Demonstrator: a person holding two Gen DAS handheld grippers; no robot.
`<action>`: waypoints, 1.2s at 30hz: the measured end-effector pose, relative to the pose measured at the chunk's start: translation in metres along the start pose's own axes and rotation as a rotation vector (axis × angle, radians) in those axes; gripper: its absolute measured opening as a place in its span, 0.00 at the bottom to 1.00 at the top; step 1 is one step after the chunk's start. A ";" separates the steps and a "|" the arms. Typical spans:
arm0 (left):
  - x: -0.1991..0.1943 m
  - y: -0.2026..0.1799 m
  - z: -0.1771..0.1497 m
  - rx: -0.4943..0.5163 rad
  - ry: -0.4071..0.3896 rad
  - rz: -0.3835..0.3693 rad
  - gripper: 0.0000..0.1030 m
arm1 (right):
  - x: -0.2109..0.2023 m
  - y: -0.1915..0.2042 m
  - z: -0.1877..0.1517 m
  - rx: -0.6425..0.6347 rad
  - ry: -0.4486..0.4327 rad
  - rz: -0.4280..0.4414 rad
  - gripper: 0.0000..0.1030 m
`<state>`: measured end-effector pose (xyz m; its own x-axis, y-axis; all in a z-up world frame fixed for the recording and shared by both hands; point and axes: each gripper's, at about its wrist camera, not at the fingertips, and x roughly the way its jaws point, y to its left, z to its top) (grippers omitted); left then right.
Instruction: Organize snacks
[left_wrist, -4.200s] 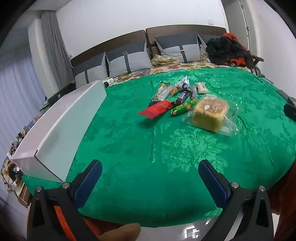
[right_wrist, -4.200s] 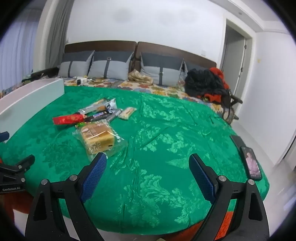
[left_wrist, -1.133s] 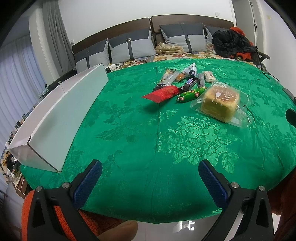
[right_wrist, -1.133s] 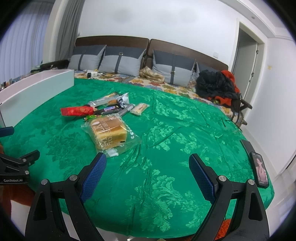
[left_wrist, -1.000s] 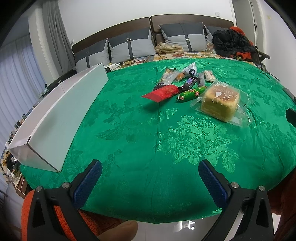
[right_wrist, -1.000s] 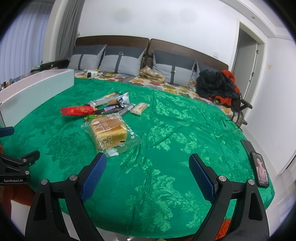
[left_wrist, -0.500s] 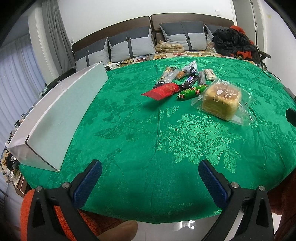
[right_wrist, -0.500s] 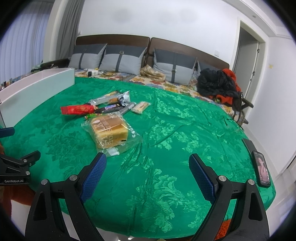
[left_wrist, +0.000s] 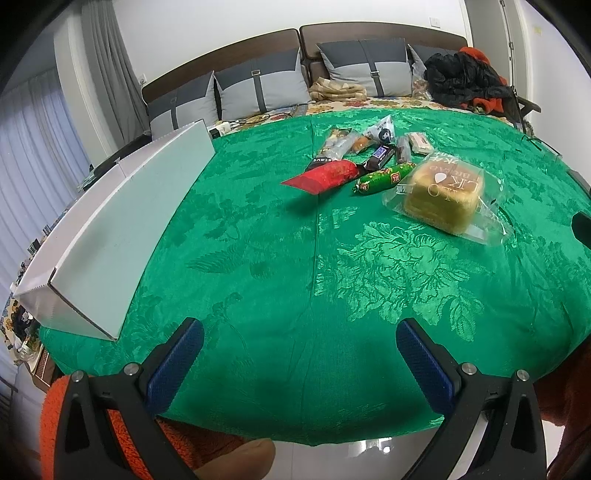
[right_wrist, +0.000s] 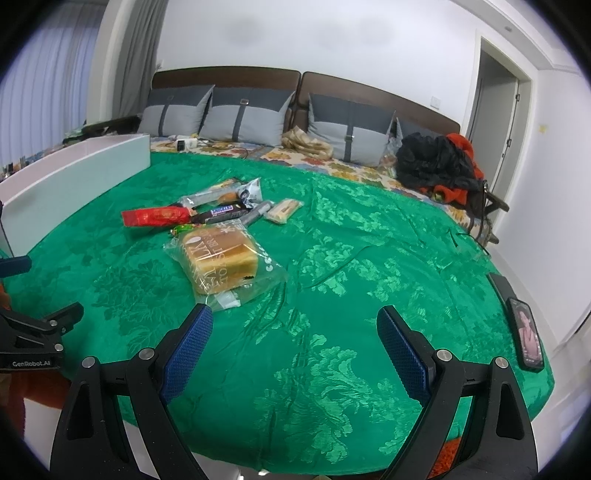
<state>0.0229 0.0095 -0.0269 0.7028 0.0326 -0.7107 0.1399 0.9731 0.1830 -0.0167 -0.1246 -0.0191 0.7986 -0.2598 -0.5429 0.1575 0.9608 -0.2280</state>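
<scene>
A pile of snacks lies on the green cloth. It holds a bagged bread loaf, a red packet, a green sausage stick, a dark chocolate bar and several small wrappers behind them. A long white box stands along the left. My left gripper is open above the near edge of the cloth, far from the pile. My right gripper is open too, its left finger close to the bread bag's near corner.
A phone lies at the right edge of the green cloth. Grey pillows and a heap of black and orange clothes sit at the back. The left gripper's body shows at the left of the right wrist view.
Both grippers have crept forward toward the snacks; the bread and pile look slightly larger and nearer. Both stay open and nothing has been picked up.
</scene>
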 end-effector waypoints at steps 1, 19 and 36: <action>0.000 0.000 0.000 0.000 0.001 0.000 1.00 | 0.000 0.000 0.000 0.001 0.002 0.001 0.90; 0.005 0.000 -0.002 0.002 0.025 0.007 1.00 | 0.001 -0.003 0.001 0.005 0.013 0.013 0.90; 0.014 -0.005 -0.005 0.016 0.068 -0.013 1.00 | 0.008 -0.006 -0.002 0.030 0.053 0.039 0.90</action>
<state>0.0285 0.0065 -0.0410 0.6518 0.0358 -0.7576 0.1600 0.9699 0.1835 -0.0120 -0.1325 -0.0240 0.7724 -0.2260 -0.5935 0.1447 0.9726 -0.1820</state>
